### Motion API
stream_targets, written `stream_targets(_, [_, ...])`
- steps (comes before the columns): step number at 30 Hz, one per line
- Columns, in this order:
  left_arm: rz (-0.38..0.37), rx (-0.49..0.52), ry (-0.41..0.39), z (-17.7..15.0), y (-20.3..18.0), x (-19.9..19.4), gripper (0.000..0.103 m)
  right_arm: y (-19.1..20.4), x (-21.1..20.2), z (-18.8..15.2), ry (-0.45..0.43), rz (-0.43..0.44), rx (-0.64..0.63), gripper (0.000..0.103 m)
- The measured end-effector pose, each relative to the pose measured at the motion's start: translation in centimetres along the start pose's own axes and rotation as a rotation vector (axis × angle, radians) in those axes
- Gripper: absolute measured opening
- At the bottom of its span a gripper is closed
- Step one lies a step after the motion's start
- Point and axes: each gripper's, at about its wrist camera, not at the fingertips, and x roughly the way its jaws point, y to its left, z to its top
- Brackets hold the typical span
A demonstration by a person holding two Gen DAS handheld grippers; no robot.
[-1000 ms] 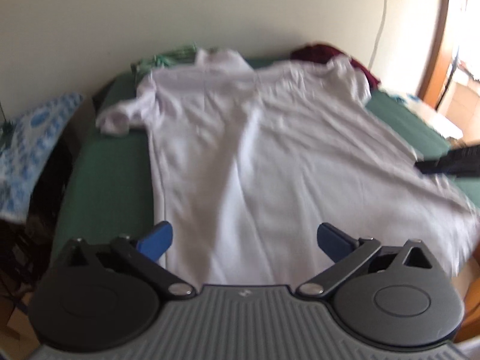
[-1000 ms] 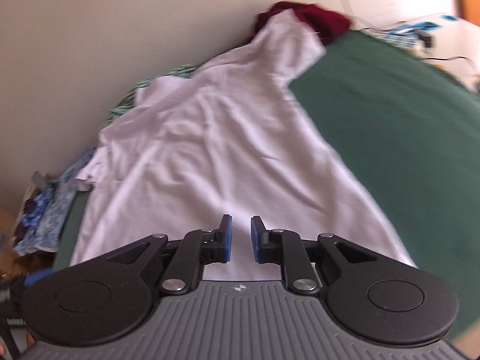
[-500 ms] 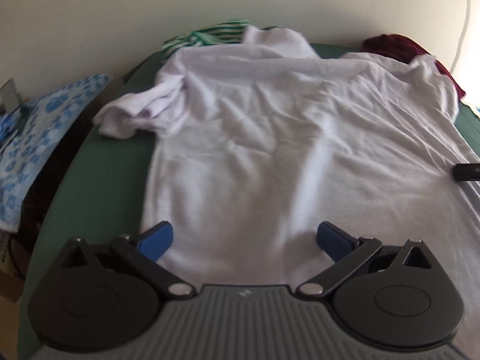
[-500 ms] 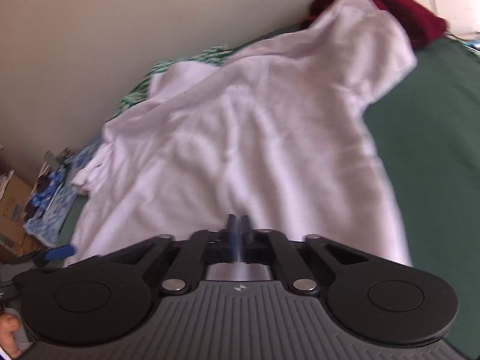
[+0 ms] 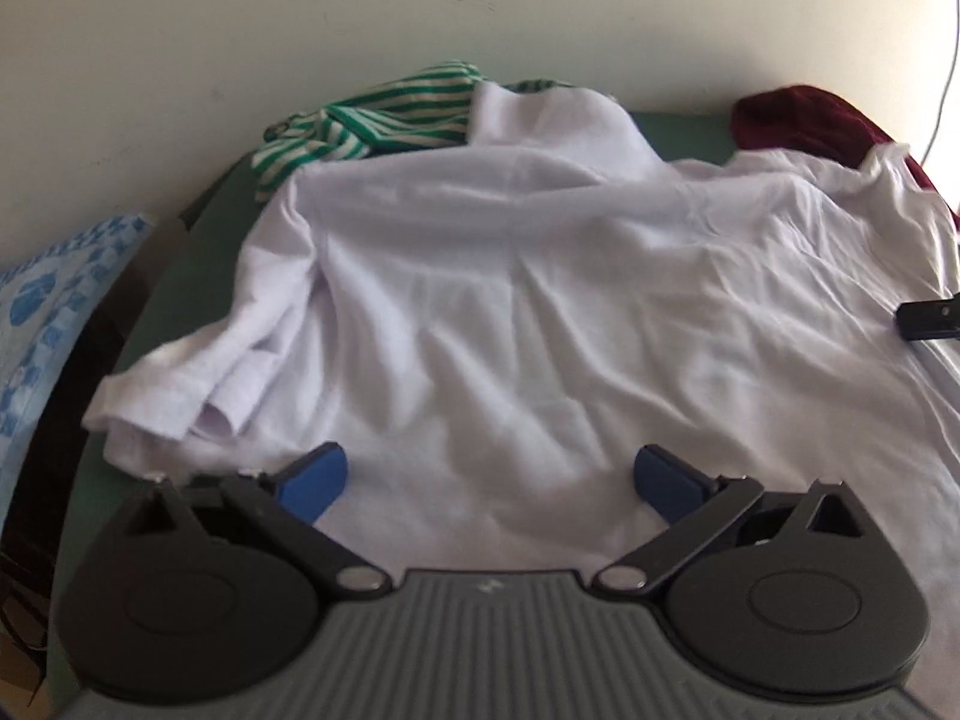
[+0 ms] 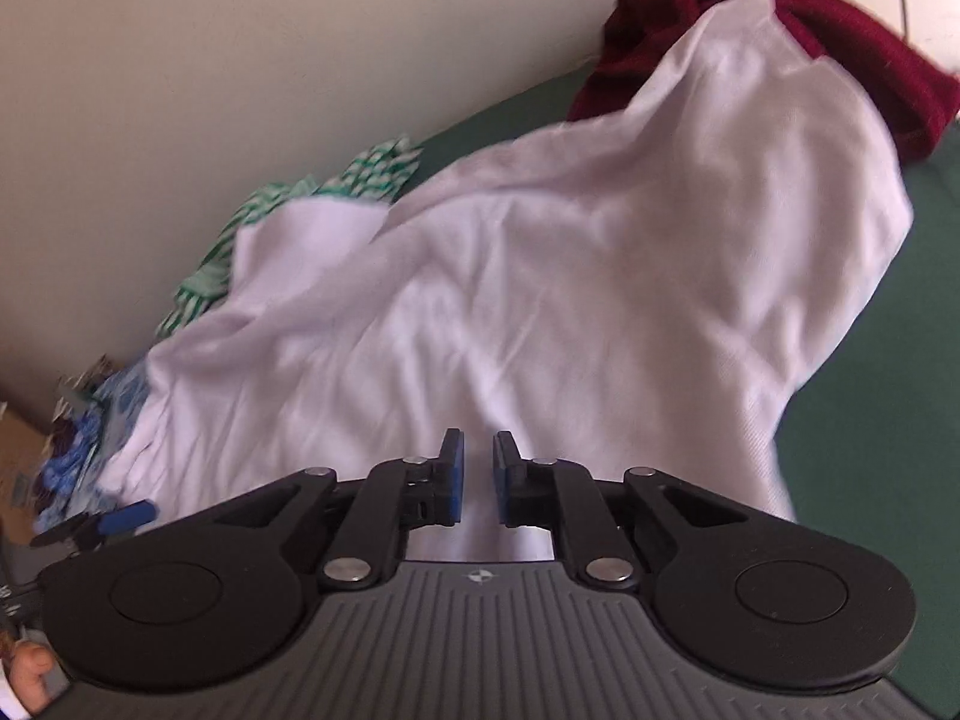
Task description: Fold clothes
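Left wrist view: my left gripper (image 5: 491, 477) hangs low over the near part of a white shirt (image 5: 540, 312), its blue pads (image 5: 315, 483) spread wide with nothing between them. The shirt lies spread and wrinkled across a green surface (image 5: 174, 300), taking up most of the middle. Its left sleeve (image 5: 198, 378) is bunched into folds at the near left, just beyond my left pad. At the far left, against the pale wall (image 5: 420, 12), a green-and-white striped garment (image 5: 372, 120) lies crumpled, with the shirt's far edge touching it. At the far right a dark red garment (image 5: 804, 120) sits beside the wall, and the shirt's right shoulder runs up against it. A blue patterned cloth (image 5: 48, 300) lies off the surface's left edge. The black tip of my right gripper (image 5: 930, 319) shows at the right edge, over the shirt.

Right wrist view: my right gripper (image 6: 478, 474) is low over the shirt (image 6: 540, 312), its jaws nearly together with a narrow gap; white cloth shows through that gap, but I cannot tell whether the pads are touching it. The shirt runs from near me up to the far right, where its sleeve drapes over the dark red garment (image 6: 660, 18). The striped garment (image 6: 252, 222) peeks out along the shirt's far left edge. Bare green surface (image 6: 870, 420) lies to the right. At the near left, my left gripper's blue pad (image 6: 126, 516) is beside the shirt's edge.
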Motion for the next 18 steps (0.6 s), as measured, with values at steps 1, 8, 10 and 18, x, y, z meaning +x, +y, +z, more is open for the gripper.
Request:
stream_targets(1, [0.006, 0.006, -0.006, 0.1, 0.6, 0.2, 0.102, -0.8, -0.2, 0.4, -0.024, -0.043, -0.012, 0.002])
stream_targets(8, [0.038, -0.062, -0.024, 1.8, 3.7, 0.4, 0.102, -3.9, -1.9, 2.5, -0.094, -0.114, 0.100, 0.015])
stream_targets(10, [0.052, -0.066, -0.033, 2.4, 3.8, 0.5, 0.102, -1.5, -1.4, 2.1, -0.073, -0.041, 0.037, 0.014])
stream_targets(18, [0.095, 0.028, -0.034, 2.7, 3.2, 2.8, 0.102, -3.0, 0.9, 3.8, -0.086, -0.160, 0.011, 0.006])
